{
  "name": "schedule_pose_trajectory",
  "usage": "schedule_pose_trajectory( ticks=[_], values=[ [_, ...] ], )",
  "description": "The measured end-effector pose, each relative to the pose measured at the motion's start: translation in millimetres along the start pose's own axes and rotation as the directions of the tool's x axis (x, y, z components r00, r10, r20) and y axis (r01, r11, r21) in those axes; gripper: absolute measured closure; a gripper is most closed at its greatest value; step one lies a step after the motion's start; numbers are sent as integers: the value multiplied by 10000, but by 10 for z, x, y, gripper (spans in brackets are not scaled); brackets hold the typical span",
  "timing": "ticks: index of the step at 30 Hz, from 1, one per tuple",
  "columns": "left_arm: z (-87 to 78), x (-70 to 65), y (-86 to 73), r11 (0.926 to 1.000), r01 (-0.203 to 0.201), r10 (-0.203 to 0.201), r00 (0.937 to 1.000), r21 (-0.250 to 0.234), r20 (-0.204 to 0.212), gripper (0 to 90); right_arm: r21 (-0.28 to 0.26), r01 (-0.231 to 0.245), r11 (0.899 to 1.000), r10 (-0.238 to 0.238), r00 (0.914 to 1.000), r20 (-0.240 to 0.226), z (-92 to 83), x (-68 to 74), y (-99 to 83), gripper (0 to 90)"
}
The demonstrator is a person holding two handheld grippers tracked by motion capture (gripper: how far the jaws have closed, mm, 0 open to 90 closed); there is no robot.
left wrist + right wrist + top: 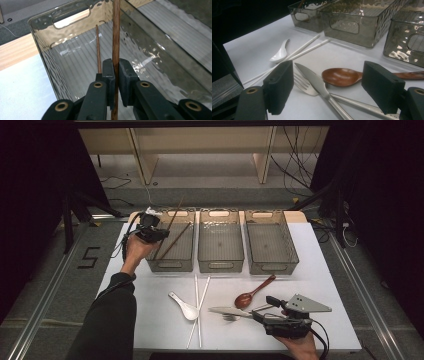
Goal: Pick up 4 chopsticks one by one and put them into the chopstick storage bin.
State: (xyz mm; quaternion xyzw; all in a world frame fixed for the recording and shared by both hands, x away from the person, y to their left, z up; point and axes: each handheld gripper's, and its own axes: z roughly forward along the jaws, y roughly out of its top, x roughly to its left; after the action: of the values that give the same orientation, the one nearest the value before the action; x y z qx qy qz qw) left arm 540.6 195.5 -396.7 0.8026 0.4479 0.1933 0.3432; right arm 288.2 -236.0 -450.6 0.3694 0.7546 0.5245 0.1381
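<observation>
My left gripper [159, 234] [116, 82] is shut on a brown wooden chopstick [115, 32] [175, 215], held over the left clear bin [172, 255] [45, 32]. A second brown chopstick [98, 47] [176, 240] lies inside that bin. My right gripper [260, 310] [327, 87] stands open near the table's front edge, its jaws either side of a steel knife [317, 80] [225, 310] and fork [304, 85] [231, 318]. A brown wooden spoon [252, 292] [342, 76], a white ceramic spoon [184, 307] [279, 53] and two white chopsticks [198, 305] [307, 47] lie on the white table.
Two more clear bins, middle [220, 260] [352, 27] and right [272, 262] [407, 45], stand in a row with the left one at the back of the table [325, 275]. A wooden shelf frame [145, 165] and cables lie on the floor beyond.
</observation>
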Motion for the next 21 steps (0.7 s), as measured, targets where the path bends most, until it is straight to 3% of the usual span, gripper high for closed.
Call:
schedule_pose_trajectory(
  ticks=[10, 12, 15, 18, 21],
  values=[
    [10, 8, -72, 9996, 251, -250, 9996, 128, -131, 779, -8, -7, 10000, 7, 10000, 6, 4, 4, 0, 266],
    [-28, 4, -78, 9983, 574, -574, 9983, 28, -83, 708, 3, -11, 10000, 11, 10000, 23, 5, 2, -1, 266],
    [-103, -27, -81, 9960, 891, -891, 9960, 11, -41, 678, -8, -8, 10000, 8, 10000, 29, 0, 3, 0, 266],
    [-166, -79, -69, 9936, 1090, -1092, 9940, 296, 55, 546, 2, -21, 10000, 21, 10000, 49, 2, 0, -1, 266],
    [-220, -150, -67, 9899, 1211, -1211, 9926, 735, -35, 496, -3, -1, 10000, 1, 10000, 55, 4, 5, 0, 266]
  ],
)
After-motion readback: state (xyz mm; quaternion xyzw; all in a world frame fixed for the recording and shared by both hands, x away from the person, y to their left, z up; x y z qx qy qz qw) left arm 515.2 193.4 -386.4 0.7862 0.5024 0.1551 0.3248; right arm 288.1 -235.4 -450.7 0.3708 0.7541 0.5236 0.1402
